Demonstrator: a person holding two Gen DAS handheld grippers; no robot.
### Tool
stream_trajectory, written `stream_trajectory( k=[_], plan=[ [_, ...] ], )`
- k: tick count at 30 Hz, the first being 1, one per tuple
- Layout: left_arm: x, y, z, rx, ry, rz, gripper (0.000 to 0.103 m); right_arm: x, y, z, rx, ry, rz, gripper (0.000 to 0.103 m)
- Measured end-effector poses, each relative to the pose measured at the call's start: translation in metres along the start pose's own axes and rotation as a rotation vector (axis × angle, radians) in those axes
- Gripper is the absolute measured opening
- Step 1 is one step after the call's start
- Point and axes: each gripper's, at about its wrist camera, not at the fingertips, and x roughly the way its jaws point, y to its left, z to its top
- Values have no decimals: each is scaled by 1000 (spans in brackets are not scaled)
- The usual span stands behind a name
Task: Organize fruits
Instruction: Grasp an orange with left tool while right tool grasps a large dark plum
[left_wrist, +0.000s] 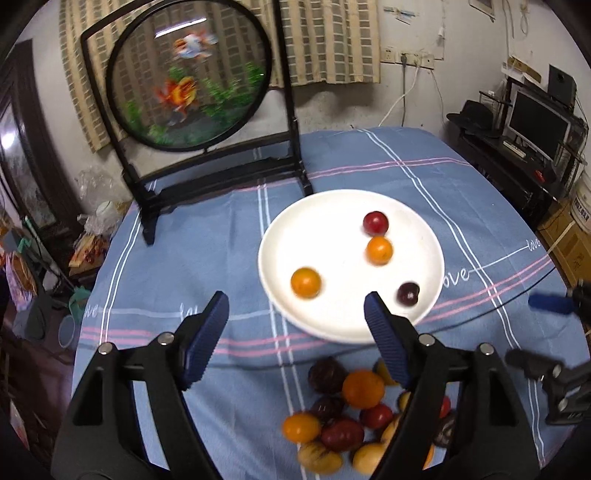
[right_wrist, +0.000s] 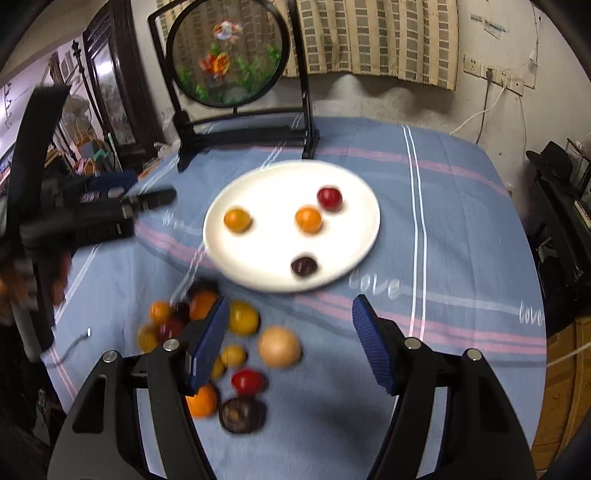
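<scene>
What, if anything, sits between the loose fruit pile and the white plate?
Nothing visible. Only bare blue tablecloth lies between the fruit pile and the near rim of the white plate. Both the left tool and the right tool are open and empty above the pile. The plate's middle is free between its four fruits.

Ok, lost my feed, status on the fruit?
Left tongs open, empty. Right tongs open, empty. Four fruits on white plate; loose pile waits on the cloth. Nothing in the way.
</scene>
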Motion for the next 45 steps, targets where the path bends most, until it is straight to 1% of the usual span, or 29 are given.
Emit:
stream_trajectory(
  k=[2,5,9,13,17,18,19,20,21,23,25,28,30,32,34,35,37,38,39,40,41,43,45],
  plan=[
    [-5,6,-10,-17,13,-2,77,2,4,-20,-3,37,-2,69],
    [-12,14,-28,-27,37,3,77,13,11,-51,-6,114,12,69],
    [-18,20,-51,-33,77,-3,77,33,23,-81,-42,187,19,69],
    [-24,26,-76,-49,118,-20,77,49,39,-97,-126,229,8,69],
    [-26,26,-100,-71,171,-60,77,61,47,-99,-202,248,7,68],
    [-27,23,-106,-73,186,-72,77,65,49,-100,-217,256,15,63],
    [-27,18,-113,-68,202,-89,77,69,49,-100,-225,262,28,53],
    [-27,13,-118,-61,215,-105,77,73,53,-101,-241,272,54,46],
    [-27,6,-123,-52,231,-122,77,74,55,-101,-251,273,64,44],
    [-27,-12,-134,-24,258,-168,77,73,57,-98,-259,276,60,44],
    [-24,-29,-142,-7,287,-211,77,68,52,-97,-228,276,83,44],
    [-16,-55,-147,-1,335,-273,77,54,34,-94,-166,262,77,44],
    [-9,-67,-150,-10,355,-293,77,43,19,-94,-112,248,70,44],
    [2,-78,-150,-34,366,-275,76,34,9,-98,-93,238,53,44],
    [11,-83,-147,-91,377,-251,76,26,2,-101,-74,231,53,44],
    [12,-84,-145,-120,355,-218,76,22,1,-105,-65,226,55,44],
    [11,-88,-139,-133,311,-194,75,19,-1,-109,-63,224,54,44],
    [11,-92,-136,-128,297,-178,67,18,-1,-111,-59,224,57,44],
    [10,-96,-135,-106,287,-155,56,17,-2,-114,-56,225,62,44],
    [11,-99,-134,-81,290,-143,51,16,-2,-115,-56,225,62,44],
    [11,-103,-134,-55,293,-154,38,16,-2,-118,-54,225,65,44],
    [7,-102,-135,-50,300,-170,38,15,-2,-118,-51,222,71,44],
    [2,-96,-139,-67,301,-190,36,13,-1,-116,-51,210,77,44]
  ],
)
